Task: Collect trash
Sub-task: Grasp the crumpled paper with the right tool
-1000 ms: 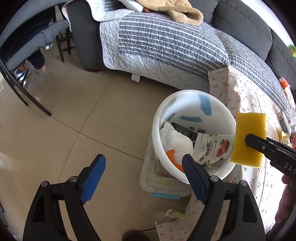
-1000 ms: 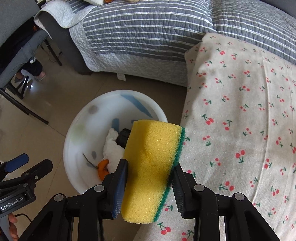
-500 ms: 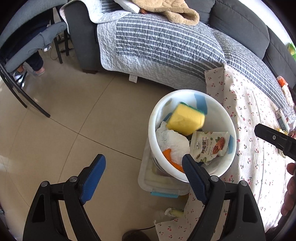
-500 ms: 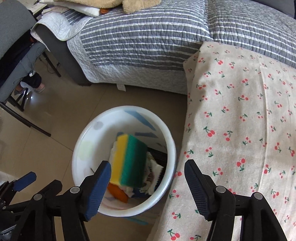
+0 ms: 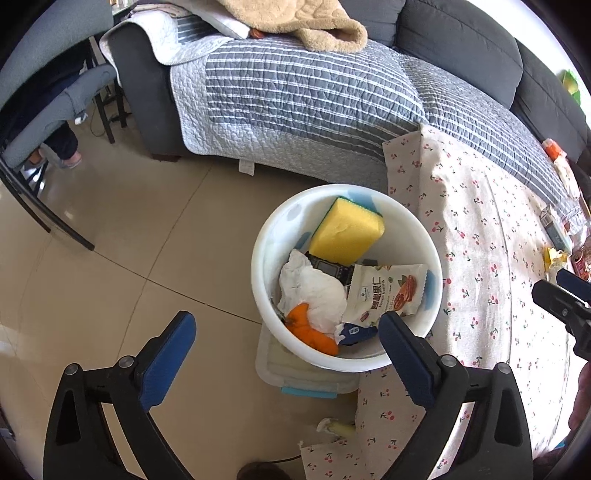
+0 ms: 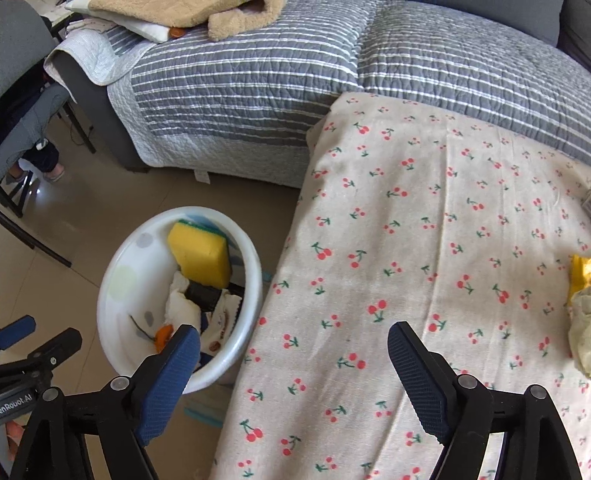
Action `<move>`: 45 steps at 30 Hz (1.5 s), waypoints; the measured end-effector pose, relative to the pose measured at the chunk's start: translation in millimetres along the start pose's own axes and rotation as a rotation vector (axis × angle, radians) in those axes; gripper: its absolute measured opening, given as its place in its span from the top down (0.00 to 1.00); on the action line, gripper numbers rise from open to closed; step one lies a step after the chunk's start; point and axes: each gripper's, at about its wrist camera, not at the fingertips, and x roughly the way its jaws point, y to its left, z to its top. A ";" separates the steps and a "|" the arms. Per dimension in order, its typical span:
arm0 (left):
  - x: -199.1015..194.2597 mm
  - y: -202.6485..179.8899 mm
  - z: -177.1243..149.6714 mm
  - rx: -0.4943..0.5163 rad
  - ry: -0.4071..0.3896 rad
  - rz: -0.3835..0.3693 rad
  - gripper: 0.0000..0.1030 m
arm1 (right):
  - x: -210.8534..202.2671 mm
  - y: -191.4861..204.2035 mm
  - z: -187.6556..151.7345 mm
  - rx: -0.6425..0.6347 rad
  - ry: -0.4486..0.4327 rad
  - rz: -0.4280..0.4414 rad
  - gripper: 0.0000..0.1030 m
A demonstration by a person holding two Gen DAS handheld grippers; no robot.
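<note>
Leaning sponge long-axis tilted in bin

A white bin holds a yellow sponge with a green scouring edge, a white crumpled tissue, an orange peel, and a white snack packet printed with green lettering and brown nuts. The tabletop wears a cream cloth scattered with red cherries on green stems. Behind it, a dark grey sofa carries a grey quilt with thin white stripes and a tan fleece blanket. The floor is beige tile. Each tool, left and right, is black with blue pads
</note>
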 end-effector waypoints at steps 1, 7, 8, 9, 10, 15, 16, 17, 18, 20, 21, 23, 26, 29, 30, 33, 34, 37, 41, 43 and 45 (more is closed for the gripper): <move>-0.9 -5.9 0.7 0.006 -0.002 -0.004 0.00 | -2.4 -4.1 -1.8 -0.009 -0.004 -0.015 0.09; -6.5 -45.4 3.0 0.061 -0.017 -0.025 0.00 | -15.6 -31.4 -13.1 -0.041 -0.027 -0.070 0.01; -6.8 -52.0 3.3 0.071 -0.019 -0.028 0.00 | -17.8 -36.0 -14.7 -0.041 -0.033 -0.081 0.01; -6.8 -58.5 3.6 0.080 -0.019 -0.032 0.00 | -20.2 -41.1 -16.5 -0.039 -0.039 -0.094 0.01; -6.4 -64.7 3.6 0.087 -0.018 -0.035 0.00 | -22.6 -46.7 -18.5 -0.034 -0.045 -0.104 0.01; -1.3 -89.8 5.7 0.092 -0.006 -0.049 0.00 | -32.2 -83.3 -27.6 0.026 -0.053 -0.104 0.01; 0.5 -94.8 6.7 0.089 0.001 -0.057 0.00 | -33.5 -91.6 -29.5 0.042 -0.053 -0.102 0.01; 2.3 -99.7 7.7 0.086 0.007 -0.065 0.00 | -35.0 -100.8 -31.0 0.061 -0.052 -0.102 0.01; 4.1 -104.7 8.7 0.084 0.010 -0.072 0.00 | -36.7 -110.1 -32.1 0.082 -0.052 -0.108 0.01; 6.5 -114.6 10.1 0.087 0.014 -0.082 0.00 | -40.5 -131.0 -33.0 0.133 -0.053 -0.116 0.01; 7.3 -119.8 10.7 0.093 0.013 -0.085 0.00 | -42.6 -141.9 -33.0 0.161 -0.054 -0.111 0.01; 9.2 -129.2 11.9 0.106 0.012 -0.089 0.00 | -46.3 -165.2 -32.9 0.222 -0.060 -0.094 0.01; 12.5 -141.3 13.0 0.129 0.007 -0.084 0.00 | -48.2 -198.8 -31.8 0.312 -0.062 -0.082 0.01; 17.4 -149.2 13.7 0.147 0.007 -0.078 0.00 | -43.7 -224.6 -32.7 0.381 -0.050 -0.085 0.01; 19.0 -151.4 14.6 0.150 0.007 -0.078 0.00 | -41.1 -230.7 -33.0 0.398 -0.042 -0.084 0.01; 20.8 -156.0 16.4 0.157 0.003 -0.081 0.00 | -31.9 -243.3 -34.4 0.444 -0.018 -0.061 0.01; 20.6 -157.3 16.7 0.159 0.000 -0.082 0.00 | -28.3 -246.5 -35.2 0.457 -0.010 -0.052 0.01; 20.1 -162.5 18.1 0.171 -0.006 -0.086 0.00 | -16.1 -252.3 -38.7 0.493 0.023 -0.033 0.07; 19.8 -170.3 18.5 0.183 -0.008 -0.094 0.00 | -2.4 -253.7 -43.2 0.505 0.077 -0.033 0.28; 20.1 -175.9 18.7 0.186 -0.005 -0.103 0.00 | 0.2 -255.0 -44.8 0.507 0.091 -0.031 0.41; 19.5 -183.9 18.9 0.190 -0.002 -0.119 0.00 | 0.9 -256.3 -45.7 0.501 0.098 -0.028 0.51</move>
